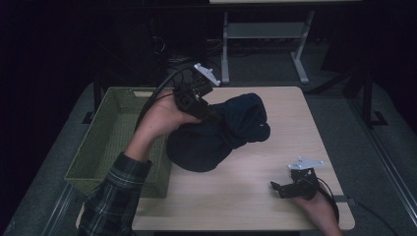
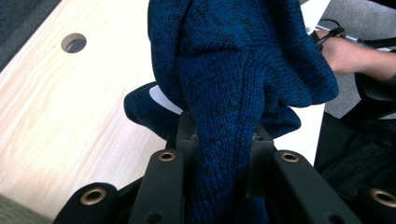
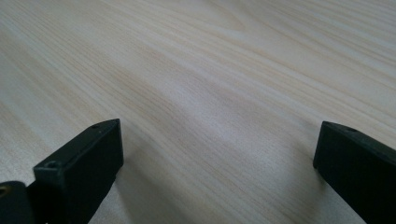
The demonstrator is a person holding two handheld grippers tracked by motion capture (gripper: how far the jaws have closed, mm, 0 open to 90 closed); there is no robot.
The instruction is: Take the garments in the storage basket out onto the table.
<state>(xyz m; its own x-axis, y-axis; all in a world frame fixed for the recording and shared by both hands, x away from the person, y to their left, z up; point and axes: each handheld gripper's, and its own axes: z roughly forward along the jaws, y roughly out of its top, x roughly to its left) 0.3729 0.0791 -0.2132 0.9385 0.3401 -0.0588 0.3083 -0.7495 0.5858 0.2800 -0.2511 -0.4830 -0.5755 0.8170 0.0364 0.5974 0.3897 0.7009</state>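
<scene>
A dark blue knitted garment [image 1: 216,132] hangs bunched over the left middle of the wooden table [image 1: 255,196], lifted at one end. My left gripper [image 1: 211,114] is shut on a thick fold of it; in the left gripper view the knit [image 2: 224,93] is pinched between both jaws, and a white label [image 2: 163,100] peeks out behind it. My right gripper [image 1: 276,187] rests low near the table's front right, held by a hand. In the right gripper view its jaws stand wide apart over bare wood [image 3: 210,93], nothing between them.
A green woven basket [image 1: 105,142] stands along the table's left edge, beside the lifted garment. A round cable hole [image 2: 74,42] is in the tabletop. A white desk frame [image 1: 265,34] stands on the floor beyond the far edge.
</scene>
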